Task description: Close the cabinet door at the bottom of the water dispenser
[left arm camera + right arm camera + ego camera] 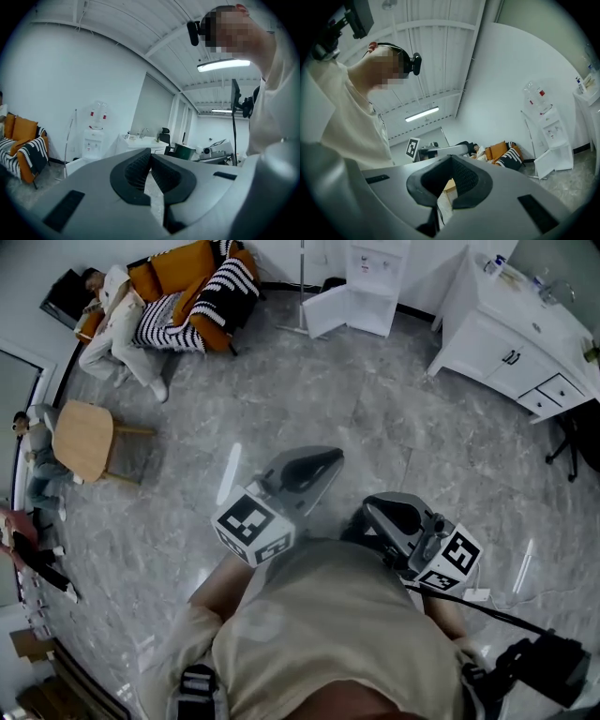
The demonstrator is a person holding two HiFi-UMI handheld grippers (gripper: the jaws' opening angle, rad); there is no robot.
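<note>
Glossy grey marbled tile floor (394,418), white walls.

Head view: boxy white water dispenser (377,277) far, against wall. Flat white cabinet door (323,311) at its base hangs open to left. Left gripper (328,463) and right gripper (375,512) have smooth grey shells, held near body, side by side, well apart from dispenser.

Left gripper view: ribbed black pads (138,168) pressed together, nothing between.

Right gripper view: jaws closed tip to tip, empty. Dispenser far right, door ajar.

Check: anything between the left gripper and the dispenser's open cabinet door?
Nothing: only bare floor between the left gripper and the cabinet door, seen in the head view.
</note>
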